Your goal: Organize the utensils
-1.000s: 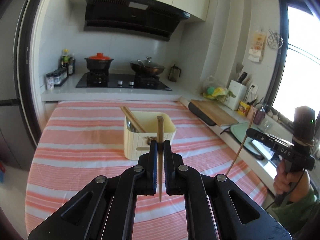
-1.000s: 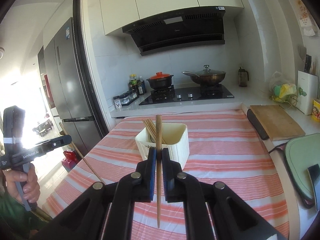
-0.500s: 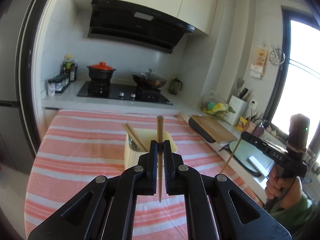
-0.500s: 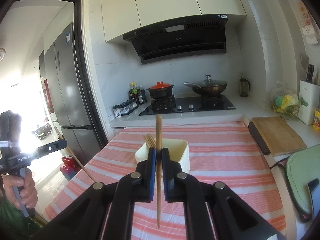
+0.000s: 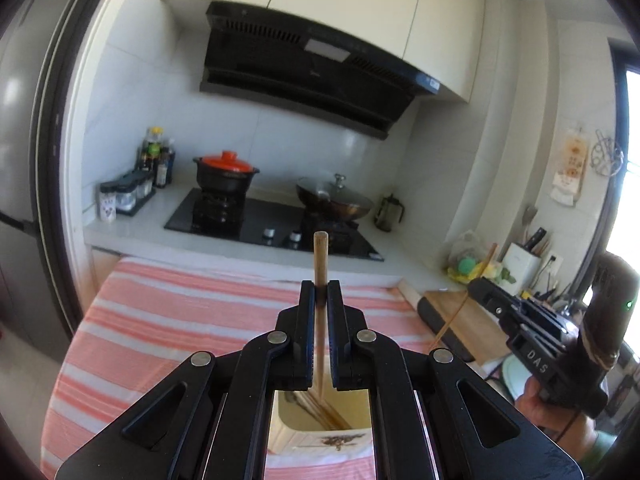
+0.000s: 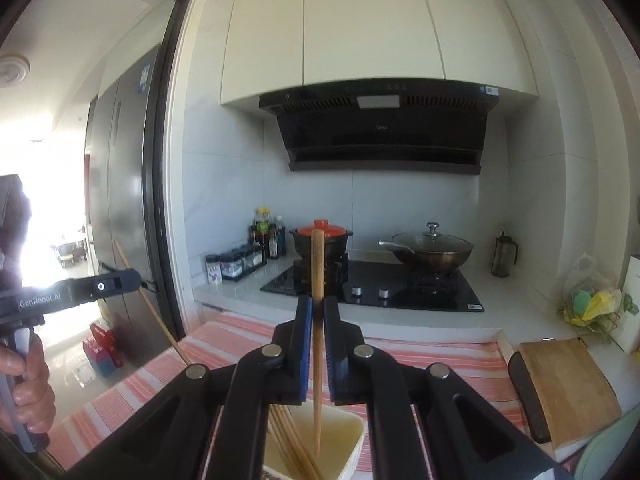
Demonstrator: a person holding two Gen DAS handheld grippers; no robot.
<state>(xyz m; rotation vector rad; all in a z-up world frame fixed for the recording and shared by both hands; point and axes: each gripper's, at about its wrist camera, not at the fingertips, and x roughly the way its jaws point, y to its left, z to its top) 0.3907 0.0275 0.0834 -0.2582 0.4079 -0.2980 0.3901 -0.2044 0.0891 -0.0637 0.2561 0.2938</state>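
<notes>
Both grippers are clamped on a single chopstick each, held upright. In the left wrist view the left gripper (image 5: 319, 300) pinches the left chopstick (image 5: 320, 264), whose lower tip hangs over the open mouth of the cream holder (image 5: 320, 436) at bottom centre. In the right wrist view the right gripper (image 6: 317, 316) pinches the right chopstick (image 6: 317, 272), its tip inside the rim of the same holder (image 6: 352, 436).

Progress, as judged: several chopsticks already lean in the holder; the two held ones are positioned for release but not yet let go.

Not determinable: the holder's base and most of its walls are masked by gripper bodies; its full contents are obscured. Whether further utensils remain on the striped surface (image 5: 180, 312) cannot be told.
</notes>
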